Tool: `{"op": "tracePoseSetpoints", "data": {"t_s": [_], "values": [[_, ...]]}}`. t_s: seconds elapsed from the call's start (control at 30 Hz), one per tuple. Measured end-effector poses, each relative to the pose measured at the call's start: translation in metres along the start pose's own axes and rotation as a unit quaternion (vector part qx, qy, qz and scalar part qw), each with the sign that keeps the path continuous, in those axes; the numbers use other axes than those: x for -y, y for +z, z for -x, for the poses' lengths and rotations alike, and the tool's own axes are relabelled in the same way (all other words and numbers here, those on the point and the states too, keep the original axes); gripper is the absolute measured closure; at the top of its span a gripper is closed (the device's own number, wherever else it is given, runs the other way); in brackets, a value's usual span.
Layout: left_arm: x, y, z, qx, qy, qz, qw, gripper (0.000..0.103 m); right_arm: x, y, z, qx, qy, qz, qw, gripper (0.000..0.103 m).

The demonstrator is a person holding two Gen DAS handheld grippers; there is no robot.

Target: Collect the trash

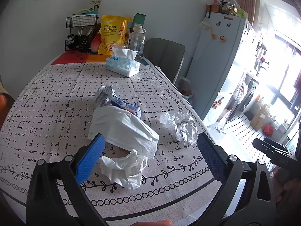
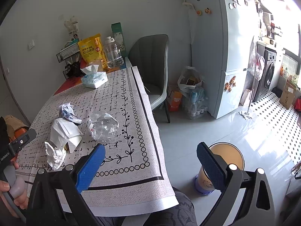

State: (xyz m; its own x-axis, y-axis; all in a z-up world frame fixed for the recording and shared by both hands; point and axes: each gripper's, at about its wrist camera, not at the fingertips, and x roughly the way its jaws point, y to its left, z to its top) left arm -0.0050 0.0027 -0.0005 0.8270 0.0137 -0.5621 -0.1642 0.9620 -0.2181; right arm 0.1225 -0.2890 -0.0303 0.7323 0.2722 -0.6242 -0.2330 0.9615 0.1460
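Trash lies on the patterned tablecloth (image 1: 47, 98): a crumpled white tissue (image 1: 124, 167), a white face mask (image 1: 124, 130), a crushed silver and blue wrapper (image 1: 112, 99) and a crushed clear plastic bottle (image 1: 180, 126). My left gripper (image 1: 150, 154) is open just above the tissue and mask, nothing between its fingers. My right gripper (image 2: 150, 160) is open over the table's near right corner, empty. The same tissue (image 2: 54, 154), mask (image 2: 64, 133), wrapper (image 2: 68, 112) and bottle (image 2: 103, 126) show in the right wrist view. A round bin (image 2: 223, 162) stands on the floor behind the right finger.
A tissue box (image 1: 122, 64), yellow snack bag (image 1: 112, 33), clear jug (image 1: 137, 41) and wire rack (image 1: 80, 32) stand at the table's far end. A grey chair (image 2: 152, 66), a fridge (image 2: 220, 47) and bags with bottles (image 2: 191, 96) are to the right.
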Motion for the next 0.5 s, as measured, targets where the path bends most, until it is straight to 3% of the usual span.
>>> {"op": "tracePoseSetpoints", "data": {"t_s": [0.5], "values": [[-0.0015, -0.0004, -0.0029, -0.003, 0.003, 0.0, 1.0, 0.005, -0.0021, -0.0022, -0.0006, 0.001, 0.0, 0.007, 1.0, 0.008]]}}
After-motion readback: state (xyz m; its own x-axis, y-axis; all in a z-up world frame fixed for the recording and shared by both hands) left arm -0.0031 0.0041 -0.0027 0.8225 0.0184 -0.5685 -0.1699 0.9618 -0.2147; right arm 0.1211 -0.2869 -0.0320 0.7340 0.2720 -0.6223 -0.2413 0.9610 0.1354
